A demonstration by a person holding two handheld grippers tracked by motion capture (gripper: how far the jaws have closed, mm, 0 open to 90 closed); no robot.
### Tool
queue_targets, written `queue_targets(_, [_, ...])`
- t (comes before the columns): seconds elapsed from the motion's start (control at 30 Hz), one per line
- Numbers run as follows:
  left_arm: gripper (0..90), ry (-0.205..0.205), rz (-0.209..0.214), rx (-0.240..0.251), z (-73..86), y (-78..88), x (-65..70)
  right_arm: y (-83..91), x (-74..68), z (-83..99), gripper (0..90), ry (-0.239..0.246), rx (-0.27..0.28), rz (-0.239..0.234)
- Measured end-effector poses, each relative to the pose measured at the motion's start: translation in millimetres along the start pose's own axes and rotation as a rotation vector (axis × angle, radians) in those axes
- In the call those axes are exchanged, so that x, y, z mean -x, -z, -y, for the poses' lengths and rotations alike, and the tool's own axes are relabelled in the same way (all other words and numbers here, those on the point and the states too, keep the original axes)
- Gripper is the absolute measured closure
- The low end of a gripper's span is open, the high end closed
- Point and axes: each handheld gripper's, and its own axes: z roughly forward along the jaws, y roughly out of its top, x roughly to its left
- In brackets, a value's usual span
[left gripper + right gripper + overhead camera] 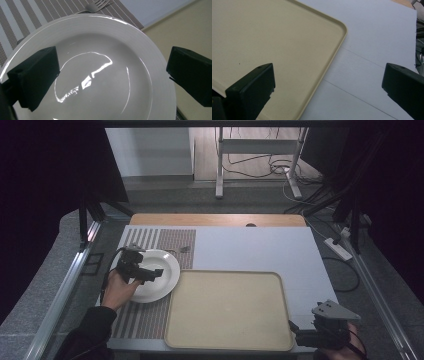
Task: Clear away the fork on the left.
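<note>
A white plate (pixel 165 270) lies on a striped placemat (pixel 170 240) at the table's left. My left gripper (pixel 150 272) hovers over the plate (pixel 105 72) with its jaws wide apart and nothing between them. A fork (pixel 181 250) rests on the mat just beyond the plate's far rim, its tines (pixel 96 5) showing in the left gripper view. A beige tray (pixel 227 310) sits bare at the table's front centre. My right gripper (pixel 305 335) stands open at the tray's near right corner (pixel 337 32), over the tray's edge and the white table.
The white tabletop (pixel 260 250) stretches behind and to the right of the tray. A wooden strip (pixel 215 219) runs along the far edge. Metal frame rails (pixel 70 280) flank the table, and a power strip (pixel 339 249) with cables lies on the floor at the right.
</note>
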Motion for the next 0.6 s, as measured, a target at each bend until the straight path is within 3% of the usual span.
queue_targets(0.6, [0.0, -0.011, -0.012, -0.022, -27.9, -31.7, -16.2, -0.6, -0.4, 0.0, 0.0, 0.006, -0.004, -0.004])
